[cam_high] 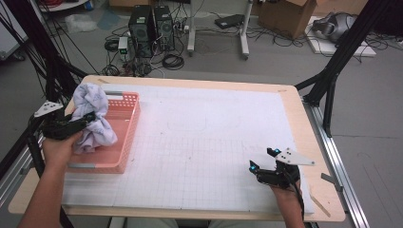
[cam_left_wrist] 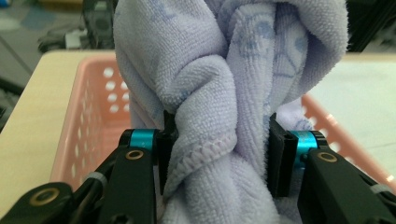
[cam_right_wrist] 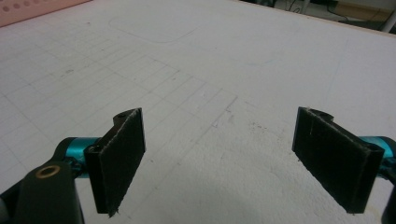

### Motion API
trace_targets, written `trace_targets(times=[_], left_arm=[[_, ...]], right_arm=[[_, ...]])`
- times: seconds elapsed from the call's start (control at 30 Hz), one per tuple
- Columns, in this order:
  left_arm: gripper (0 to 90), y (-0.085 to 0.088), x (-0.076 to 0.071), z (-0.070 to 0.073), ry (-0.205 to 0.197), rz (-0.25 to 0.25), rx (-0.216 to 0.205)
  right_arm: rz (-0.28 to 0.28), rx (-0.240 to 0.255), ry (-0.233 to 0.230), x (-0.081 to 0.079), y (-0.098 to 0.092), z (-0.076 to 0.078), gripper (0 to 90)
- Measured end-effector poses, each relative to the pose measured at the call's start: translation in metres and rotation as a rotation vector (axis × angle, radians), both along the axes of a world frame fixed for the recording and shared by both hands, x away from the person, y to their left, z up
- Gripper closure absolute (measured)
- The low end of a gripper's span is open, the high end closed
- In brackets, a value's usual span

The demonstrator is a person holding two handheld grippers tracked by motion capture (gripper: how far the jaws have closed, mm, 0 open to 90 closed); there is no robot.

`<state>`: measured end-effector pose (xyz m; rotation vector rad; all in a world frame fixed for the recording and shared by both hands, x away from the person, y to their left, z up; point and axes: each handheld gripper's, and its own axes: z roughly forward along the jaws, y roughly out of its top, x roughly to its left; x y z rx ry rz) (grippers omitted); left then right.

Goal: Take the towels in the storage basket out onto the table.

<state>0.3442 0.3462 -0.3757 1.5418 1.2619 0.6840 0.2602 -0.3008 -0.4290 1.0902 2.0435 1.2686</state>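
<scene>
While pinched, bunched lilac towel (cam_left_wrist: 205,93) hangs over pink basket (cam_high: 124,142).

The wooden table (cam_high: 300,124) carries a white grid mat (cam_high: 204,142) that covers nearly all of its top; a faint curved outline (cam_high: 187,127) is drawn on the mat's far half. A metal rail (cam_high: 340,166) runs along the table's right edge. On the grey floor beyond stand two black computer towers (cam_high: 152,29), side by side, with loose cables (cam_high: 173,61) coiled around them. To their right are white stand legs (cam_high: 244,29) and a flat dark device (cam_high: 230,20) – then a cardboard box (cam_high: 287,16). Black struts (cam_high: 343,52) slant down at both sides.
</scene>
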Motion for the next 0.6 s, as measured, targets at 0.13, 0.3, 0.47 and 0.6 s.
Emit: trace_targets(times=[0.13,0.3,0.47,0.6], left_arm=[[57.1,-0.001,-0.006,0.002,-0.075,-0.027,-0.033],[57.0,-0.005,-0.012,0.005,-0.173,-0.08,-0.037],[57.0,-0.008,-0.017,0.012,-0.257,-0.118,-0.057],[57.1,-0.01,-0.021,0.019,-0.306,-0.156,-0.075]], right_arm=[[0.003,-0.002,-0.003,0.001,0.001,0.0,16.1],[-0.001,0.0,0.001,0.0,0.001,0.0,16.1],[0.004,-0.004,-0.005,0.001,0.001,0.0,16.1],[0.005,0.0,-0.002,0.001,0.001,0.0,16.1]])
